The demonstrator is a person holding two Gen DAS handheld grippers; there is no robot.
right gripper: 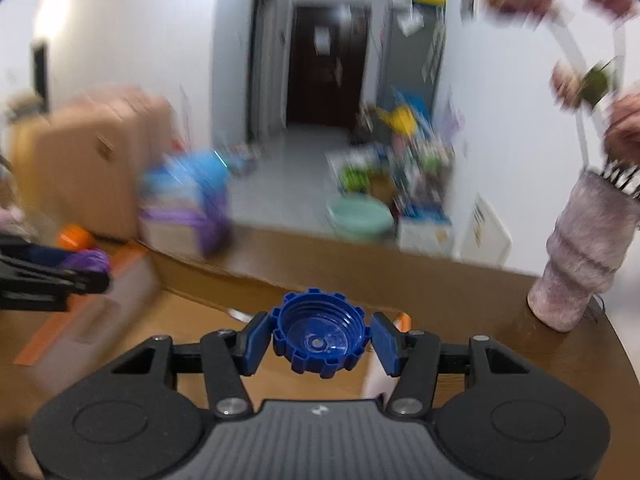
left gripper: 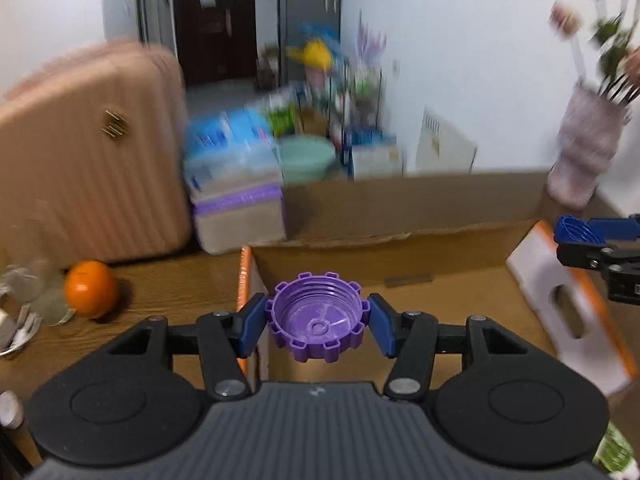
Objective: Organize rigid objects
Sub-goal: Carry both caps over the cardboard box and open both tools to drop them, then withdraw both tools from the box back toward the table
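With the left gripper clamping a purple ridged plastic cap above the open cardboard box and the right gripper clamping a blue one over the wooden table, the carrying step seemed underway, with release into the box next.

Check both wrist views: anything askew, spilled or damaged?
Mostly normal: the purple cap and blue cap sit squarely in their grips. Only oddity: the cardboard box has a ragged, torn-looking rear edge. Background is too motion-blurred to judge.

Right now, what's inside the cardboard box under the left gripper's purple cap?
Only bare cardboard floor shows inside the cardboard box around the purple cap. The left gripper and cap hide the near part, so that area can't be checked.
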